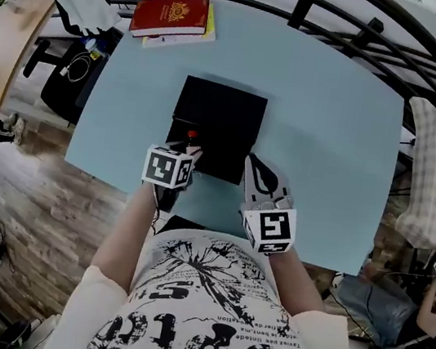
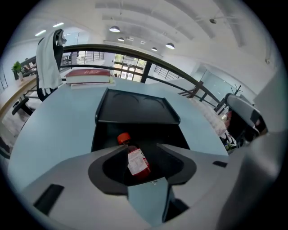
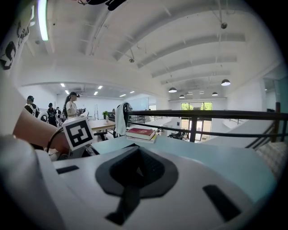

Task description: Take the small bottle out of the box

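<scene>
The bottle (image 2: 137, 162) is still in the box (image 2: 101, 134). It lies on its side on the dark floor, at the near left of the box, with its red cap pointing far. The lid (image 2: 135, 110) is already folded back to the far side, so the interior is exposed and access is clear.

The left gripper (image 2: 140, 150) is angled down over the near left edge of the box. Its jaws are spread apart, and the bottle is framed in the gap between them. No pad is seen pressing on the bottle, so no grasp is judged to be established.

The right gripper (image 1: 251, 163) is held just beside the near right edge of the box. Its jaws are clenched together on nothing. Whether it touches the box cannot be told.

The box rests near the middle of the table (image 1: 325, 129), with books (image 1: 170, 14) well apart at the far left.

Progress is judged as early: the box is open and the approach is made. The closing of the jaws on the bottle, the lift and the removal remain to be done.
</scene>
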Demonstrator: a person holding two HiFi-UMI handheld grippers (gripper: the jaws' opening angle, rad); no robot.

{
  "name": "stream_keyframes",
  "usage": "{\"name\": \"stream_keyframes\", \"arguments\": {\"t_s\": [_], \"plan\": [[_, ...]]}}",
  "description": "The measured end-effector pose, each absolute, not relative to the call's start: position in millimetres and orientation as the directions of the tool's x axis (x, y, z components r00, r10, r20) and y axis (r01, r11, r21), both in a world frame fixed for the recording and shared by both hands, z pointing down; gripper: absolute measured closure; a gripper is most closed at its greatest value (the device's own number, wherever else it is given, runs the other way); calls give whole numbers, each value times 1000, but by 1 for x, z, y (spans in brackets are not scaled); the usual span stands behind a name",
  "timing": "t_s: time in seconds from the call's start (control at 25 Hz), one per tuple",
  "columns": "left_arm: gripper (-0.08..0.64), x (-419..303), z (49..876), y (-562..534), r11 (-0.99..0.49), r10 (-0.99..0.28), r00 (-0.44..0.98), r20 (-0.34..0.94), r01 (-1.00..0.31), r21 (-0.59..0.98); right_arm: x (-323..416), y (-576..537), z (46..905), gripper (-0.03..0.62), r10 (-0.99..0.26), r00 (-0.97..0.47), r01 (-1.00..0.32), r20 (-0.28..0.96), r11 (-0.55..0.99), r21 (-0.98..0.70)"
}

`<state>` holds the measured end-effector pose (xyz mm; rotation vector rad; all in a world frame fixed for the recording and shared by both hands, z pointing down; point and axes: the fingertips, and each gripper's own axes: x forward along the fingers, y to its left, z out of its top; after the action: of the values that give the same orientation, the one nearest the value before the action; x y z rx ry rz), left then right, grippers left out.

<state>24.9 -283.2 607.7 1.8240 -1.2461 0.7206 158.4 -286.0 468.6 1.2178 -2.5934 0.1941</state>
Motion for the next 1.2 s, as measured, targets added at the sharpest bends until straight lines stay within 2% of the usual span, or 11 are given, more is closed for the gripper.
{"name": "stream_keyframes", "arguments": {"t_s": [0.32, 0.76, 1.04, 1.2], "plan": [[313, 19, 642, -295, -139, -376, 295, 878, -955, 262, 165, -295, 478, 580, -726, -613, -768, 311, 640, -18], [307, 27, 670, -296, -174, -183, 287, 940, -951, 256, 166, -310, 486, 580, -729, -596, -779, 337, 627, -19], [302, 28, 680, -296, -112, -34, 353, 935, -931, 348, 166, -321, 494, 580, -743, -567, -800, 355, 599, -25], [319, 27, 685, -292, -192, -6, 238, 971, -953, 233, 166, -322, 493, 580, -750, -554, -809, 362, 587, -23]]}}
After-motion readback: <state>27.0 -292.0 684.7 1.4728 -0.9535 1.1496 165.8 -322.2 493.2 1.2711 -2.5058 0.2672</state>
